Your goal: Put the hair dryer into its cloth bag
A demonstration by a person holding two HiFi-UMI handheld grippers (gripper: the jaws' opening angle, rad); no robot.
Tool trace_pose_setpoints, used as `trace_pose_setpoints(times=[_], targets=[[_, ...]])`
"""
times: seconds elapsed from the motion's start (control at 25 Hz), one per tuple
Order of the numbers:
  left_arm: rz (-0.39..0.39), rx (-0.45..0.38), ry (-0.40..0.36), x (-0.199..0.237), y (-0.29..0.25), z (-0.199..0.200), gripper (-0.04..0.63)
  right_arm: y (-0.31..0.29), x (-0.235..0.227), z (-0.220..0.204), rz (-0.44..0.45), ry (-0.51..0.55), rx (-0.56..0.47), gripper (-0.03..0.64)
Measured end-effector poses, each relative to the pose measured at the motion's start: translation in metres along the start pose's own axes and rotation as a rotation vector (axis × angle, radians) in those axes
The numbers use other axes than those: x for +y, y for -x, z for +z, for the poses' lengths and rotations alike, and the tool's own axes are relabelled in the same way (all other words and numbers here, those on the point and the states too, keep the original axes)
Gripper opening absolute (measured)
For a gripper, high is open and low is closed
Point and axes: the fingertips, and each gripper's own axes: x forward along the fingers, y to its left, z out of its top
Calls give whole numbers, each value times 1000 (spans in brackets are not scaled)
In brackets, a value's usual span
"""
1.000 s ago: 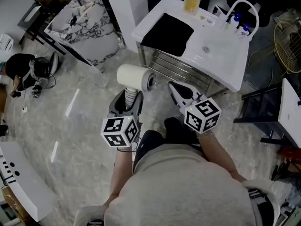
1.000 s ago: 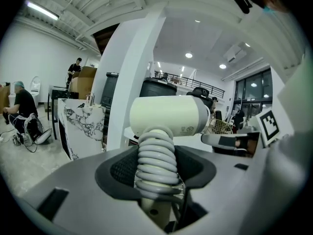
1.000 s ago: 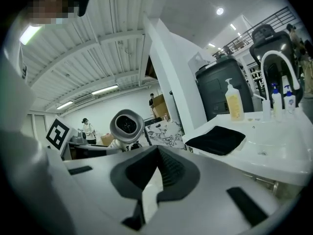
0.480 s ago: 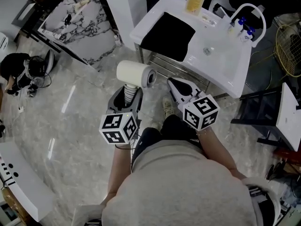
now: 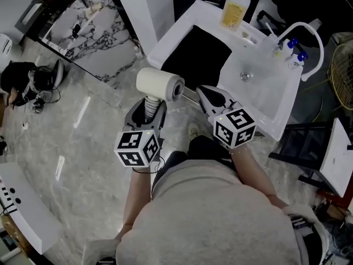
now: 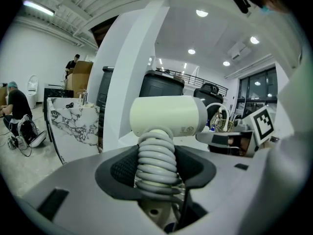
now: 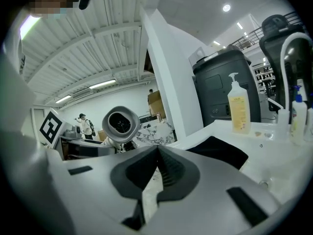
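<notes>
A cream hair dryer (image 5: 159,85) stands upright in my left gripper (image 5: 146,113), whose jaws are shut on its handle with the grey cord coiled round it (image 6: 155,161). Its barrel (image 6: 168,115) lies level above the jaws, the nozzle facing my right gripper (image 5: 212,97). That gripper is shut and empty beside it. The black cloth bag (image 5: 197,49) lies flat on the white washstand's (image 5: 276,109) left side, just beyond both grippers. From the right gripper view I see the dryer's round nozzle (image 7: 121,124) at left and the bag (image 7: 215,152) ahead.
The washstand holds a sink basin (image 5: 260,81), a curved white tap (image 5: 309,44), a yellow soap dispenser (image 5: 234,9) and small blue-capped bottles (image 5: 291,49). A marble-patterned panel (image 5: 83,24) leans at upper left. A person crouches on the floor (image 5: 22,80) at far left.
Both grippers have moved toward the washstand, the dryer carried along in the left one. The bag and sink now lie closer in front of them.
</notes>
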Motion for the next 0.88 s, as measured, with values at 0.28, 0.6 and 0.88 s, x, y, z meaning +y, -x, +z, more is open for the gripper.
trace_pose_setpoints(times=[0.28,0.6,0.88], targets=[[43,-28,30,-4,-54,28,227,-28,-52,25,48,29,10,-2],[75,-20,49,-5,-81,30,225,-42,-84,19,60,27,57,-2],[90,-4,63,9,-80,25,226,-50,-77,5,84,32,110,-2]])
